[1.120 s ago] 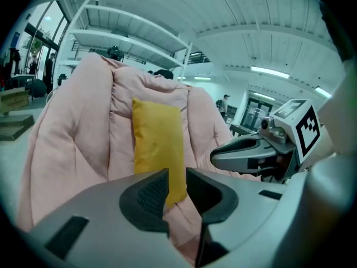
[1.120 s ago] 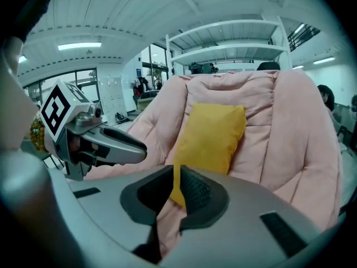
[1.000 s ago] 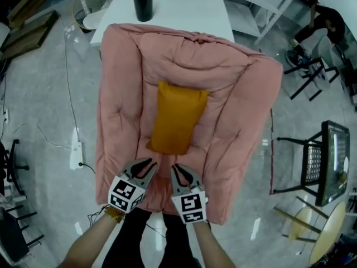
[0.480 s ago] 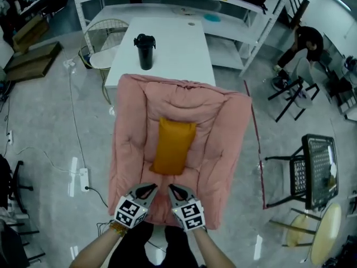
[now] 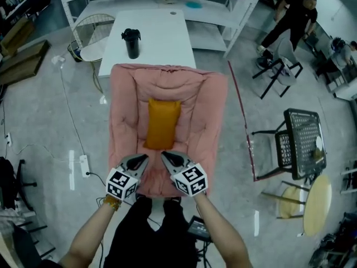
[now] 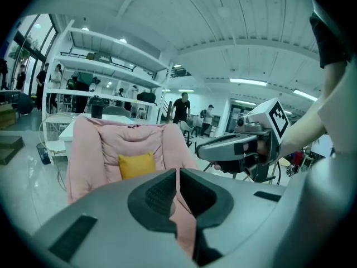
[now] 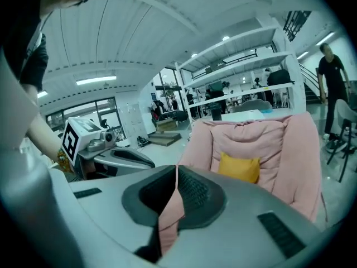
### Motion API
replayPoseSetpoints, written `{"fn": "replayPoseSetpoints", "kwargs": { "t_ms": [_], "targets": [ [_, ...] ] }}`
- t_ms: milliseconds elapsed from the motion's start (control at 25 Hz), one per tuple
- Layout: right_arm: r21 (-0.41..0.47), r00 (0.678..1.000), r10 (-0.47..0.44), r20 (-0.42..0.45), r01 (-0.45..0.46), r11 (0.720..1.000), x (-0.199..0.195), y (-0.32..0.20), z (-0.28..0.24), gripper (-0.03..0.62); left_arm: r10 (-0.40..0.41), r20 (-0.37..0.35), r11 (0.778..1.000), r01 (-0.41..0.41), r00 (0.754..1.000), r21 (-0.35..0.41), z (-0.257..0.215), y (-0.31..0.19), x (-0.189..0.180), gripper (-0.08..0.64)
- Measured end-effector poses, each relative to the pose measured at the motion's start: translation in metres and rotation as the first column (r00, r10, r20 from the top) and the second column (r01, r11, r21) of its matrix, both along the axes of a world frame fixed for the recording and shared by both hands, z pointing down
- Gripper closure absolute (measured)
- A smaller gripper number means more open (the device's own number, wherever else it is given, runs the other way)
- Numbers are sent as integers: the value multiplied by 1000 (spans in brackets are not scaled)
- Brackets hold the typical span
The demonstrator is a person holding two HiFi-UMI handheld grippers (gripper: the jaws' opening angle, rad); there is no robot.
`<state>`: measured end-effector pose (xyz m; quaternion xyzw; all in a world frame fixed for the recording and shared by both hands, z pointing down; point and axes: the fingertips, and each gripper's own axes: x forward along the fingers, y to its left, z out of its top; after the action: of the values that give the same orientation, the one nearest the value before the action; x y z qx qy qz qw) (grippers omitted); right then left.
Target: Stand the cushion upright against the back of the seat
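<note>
The orange cushion (image 5: 163, 124) leans against the back of the pink padded seat (image 5: 125, 127), its lower edge on the seat pad. In both gripper views the cushion (image 6: 136, 164) (image 7: 239, 167) looks upright, well ahead of the jaws. My left gripper (image 5: 145, 157) and right gripper (image 5: 164, 154) hover side by side over the seat's front edge, clear of the cushion. Both are shut with nothing between the jaws (image 6: 177, 175) (image 7: 177, 172); only the pink seat shows behind them.
Behind the seat stands a white table (image 5: 162, 35) bearing a black bottle (image 5: 131, 42), with white shelving further back. A power strip (image 5: 85, 165) and cable lie on the floor to the left. A black mesh chair (image 5: 298, 144) and a round table (image 5: 315, 205) stand at right. A person (image 5: 290, 18) is far right.
Both grippers have risen and drawn back from the seat's front edge, staying side by side. The seat and cushion look smaller and farther below. The cushion has not moved.
</note>
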<state>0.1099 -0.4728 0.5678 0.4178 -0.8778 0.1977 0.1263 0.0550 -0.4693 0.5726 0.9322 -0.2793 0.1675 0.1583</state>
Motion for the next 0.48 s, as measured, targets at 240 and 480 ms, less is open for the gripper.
{"fn": "replayPoseSetpoints", "kwargs": {
  "t_ms": [240,480],
  "targets": [
    [24,999,49,-12,-49,999,5,8,-22,568,-23,5,999,23,1000,36,-25,5,-4,531],
    [39,996,84,-9,-84,996,6,18,-44,569,-87,-10,989,88,996,120,-55,5,-10,534]
  ]
}}
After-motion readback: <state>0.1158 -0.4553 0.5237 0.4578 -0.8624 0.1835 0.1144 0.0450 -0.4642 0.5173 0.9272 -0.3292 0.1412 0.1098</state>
